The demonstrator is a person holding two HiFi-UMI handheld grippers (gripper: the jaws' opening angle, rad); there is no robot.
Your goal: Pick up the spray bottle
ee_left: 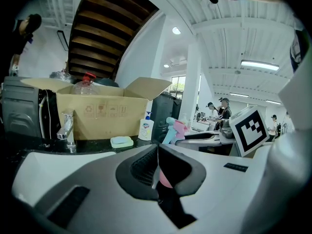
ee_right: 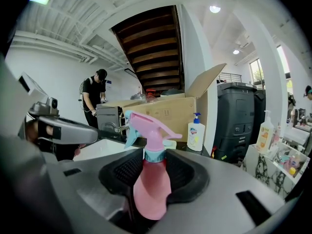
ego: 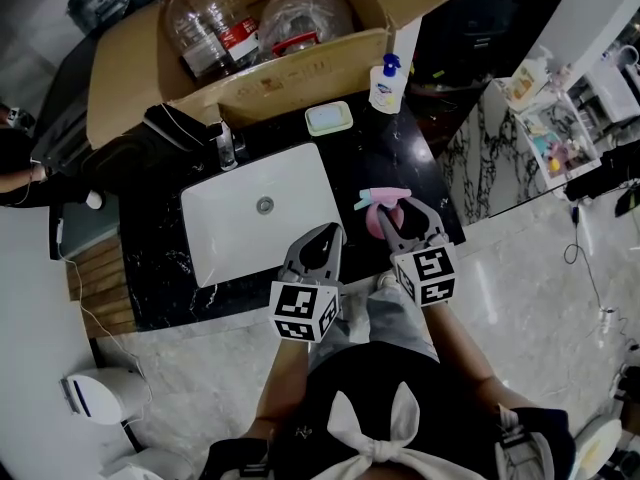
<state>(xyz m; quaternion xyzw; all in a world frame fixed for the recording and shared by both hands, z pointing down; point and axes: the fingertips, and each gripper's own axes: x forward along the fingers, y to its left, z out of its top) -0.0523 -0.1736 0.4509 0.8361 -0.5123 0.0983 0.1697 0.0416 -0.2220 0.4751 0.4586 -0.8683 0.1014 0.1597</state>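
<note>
The pink spray bottle (ego: 384,202) with its pale blue trigger stands upright between the jaws of my right gripper (ego: 398,212), over the black countertop (ego: 400,158) just right of the sink. In the right gripper view the bottle (ee_right: 150,182) fills the gap and both pads press on its body, so that gripper (ee_right: 148,172) is shut on it. My left gripper (ego: 325,236) hovers over the sink's front right corner with its pads together and nothing held. The left gripper view shows its jaws (ee_left: 157,162) closed and the bottle (ee_left: 175,128) off to the right.
A white sink (ego: 230,233) with a chrome faucet (ego: 226,148) takes up the counter's middle. Behind it lie a soap dish (ego: 328,118), a hand soap pump bottle (ego: 387,84) and an open cardboard box (ego: 290,73) of large plastic bottles. A black bin (ee_right: 239,126) stands at right.
</note>
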